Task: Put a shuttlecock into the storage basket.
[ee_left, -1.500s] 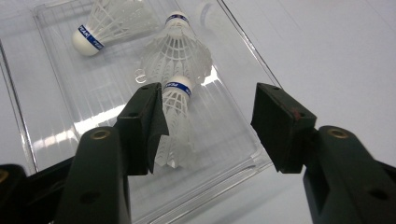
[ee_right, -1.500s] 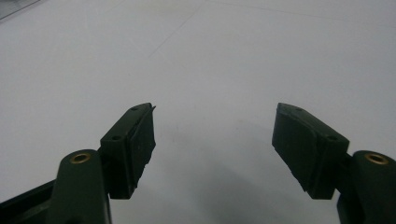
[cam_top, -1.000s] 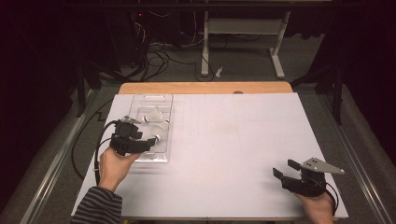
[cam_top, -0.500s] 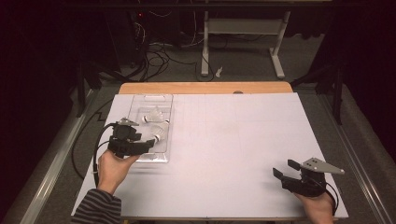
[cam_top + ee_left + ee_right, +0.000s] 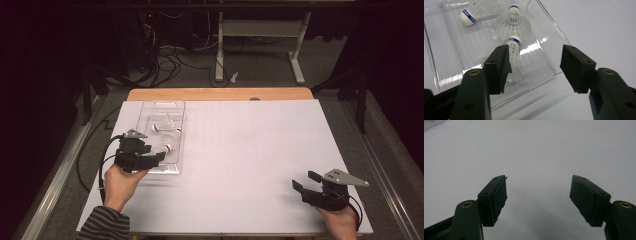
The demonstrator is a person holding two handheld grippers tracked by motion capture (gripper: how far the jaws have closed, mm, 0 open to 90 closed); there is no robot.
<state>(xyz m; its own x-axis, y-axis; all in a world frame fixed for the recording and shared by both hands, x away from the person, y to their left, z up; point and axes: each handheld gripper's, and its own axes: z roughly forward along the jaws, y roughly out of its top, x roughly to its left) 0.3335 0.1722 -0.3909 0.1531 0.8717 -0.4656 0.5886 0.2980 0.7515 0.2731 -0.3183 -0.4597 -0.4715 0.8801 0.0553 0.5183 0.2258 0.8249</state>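
Note:
A clear plastic tray [image 5: 159, 107] lies on the left of the white table and holds three white shuttlecocks with blue-banded corks. The nearest shuttlecock [image 5: 514, 56] lies just ahead of my left jaw, a second shuttlecock [image 5: 512, 23] lies beyond it, and a third shuttlecock [image 5: 477, 10] lies at the far left. My left gripper [image 5: 159, 157] [image 5: 535, 53] hovers open over the tray's near end with nothing between its jaws. My right gripper [image 5: 306, 181] [image 5: 537, 180] is open over bare table at the near right, holding nothing.
White paper [image 5: 250, 150] covers the table, with a wooden strip [image 5: 220, 94] along its far edge. Beyond that are table legs and cables on a dark floor [image 5: 260, 60]. A cable [image 5: 102, 160] loops from the left gripper.
My left gripper has drifted slightly toward the person, staying open near the tray's near end. The right gripper has not moved.

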